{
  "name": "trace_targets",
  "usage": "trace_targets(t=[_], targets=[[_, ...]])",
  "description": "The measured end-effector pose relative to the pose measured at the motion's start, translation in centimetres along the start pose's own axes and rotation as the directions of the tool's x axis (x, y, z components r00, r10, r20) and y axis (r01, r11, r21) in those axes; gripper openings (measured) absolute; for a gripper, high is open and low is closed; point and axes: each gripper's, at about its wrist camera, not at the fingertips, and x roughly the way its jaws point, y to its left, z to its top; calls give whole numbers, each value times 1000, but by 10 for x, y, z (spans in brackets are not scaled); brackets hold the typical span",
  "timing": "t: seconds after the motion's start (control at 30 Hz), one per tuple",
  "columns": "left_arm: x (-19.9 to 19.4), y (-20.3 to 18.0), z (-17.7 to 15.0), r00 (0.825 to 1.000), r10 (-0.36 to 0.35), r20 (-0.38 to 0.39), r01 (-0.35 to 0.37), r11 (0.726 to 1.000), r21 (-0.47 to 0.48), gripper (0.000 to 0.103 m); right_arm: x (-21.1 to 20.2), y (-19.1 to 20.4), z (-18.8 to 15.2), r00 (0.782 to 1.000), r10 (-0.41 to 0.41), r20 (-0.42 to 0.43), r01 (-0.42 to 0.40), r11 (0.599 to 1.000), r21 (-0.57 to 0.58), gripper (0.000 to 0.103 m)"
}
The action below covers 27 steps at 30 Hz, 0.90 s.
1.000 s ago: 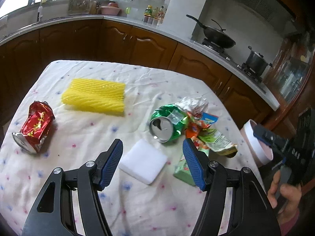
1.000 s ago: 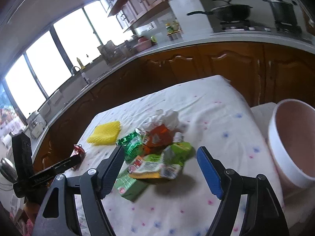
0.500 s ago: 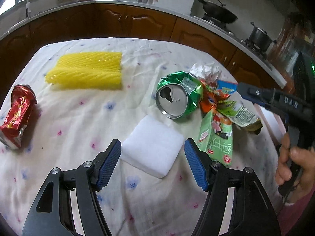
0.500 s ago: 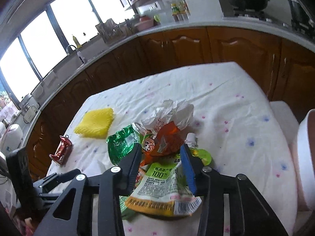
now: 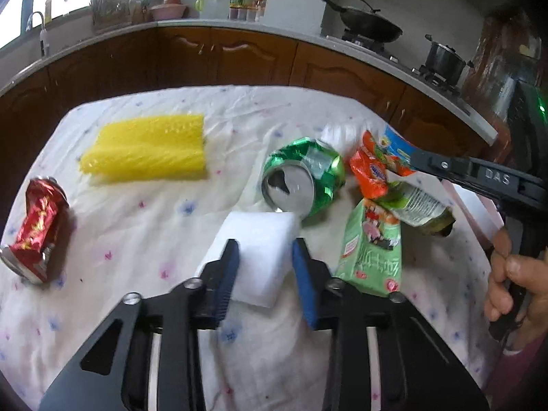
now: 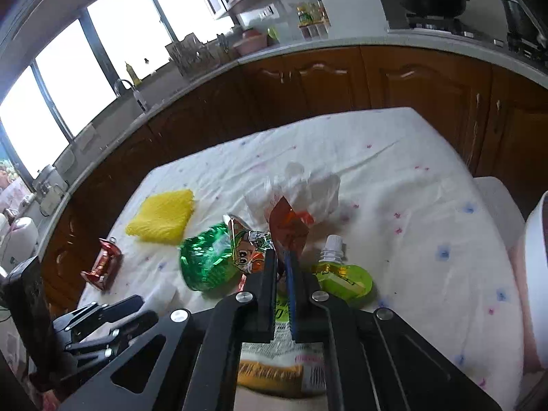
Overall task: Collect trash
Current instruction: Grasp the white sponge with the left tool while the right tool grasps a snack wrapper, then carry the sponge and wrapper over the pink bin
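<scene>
A white foam pad (image 5: 255, 250), lying on the cloth (image 5: 137, 212) just in front of the green can (image 5: 301, 178), is pinched between the blue pads of the left gripper (image 5: 265, 263), whose jaws are drawn in against its two sides. To the right of the can, a green pouch (image 6: 342, 275) appears to be nipped in the right gripper (image 6: 282, 270), its jaws almost together; the exact contact is hidden by the fingers. Both lifts are best made straight up and slowly, so that the soft pad is not squeezed out and the orange wrapper (image 6: 287, 229) leaning on the pouch is not dragged along. A yellow net (image 5: 147, 152) and a red can (image 5: 37, 229) lie well left of the green can. A pale bin (image 6: 536, 274) is seen at the cloth's right edge; its contents cannot be seen.
</scene>
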Motion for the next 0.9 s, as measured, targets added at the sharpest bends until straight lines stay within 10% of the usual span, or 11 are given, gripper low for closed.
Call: trace_targets(t=[0.9], targets=[[-63, -68, 41, 971, -157, 179, 147, 987, 67, 14, -137, -49, -24, 970, -34, 242, 6, 993, 117, 5]])
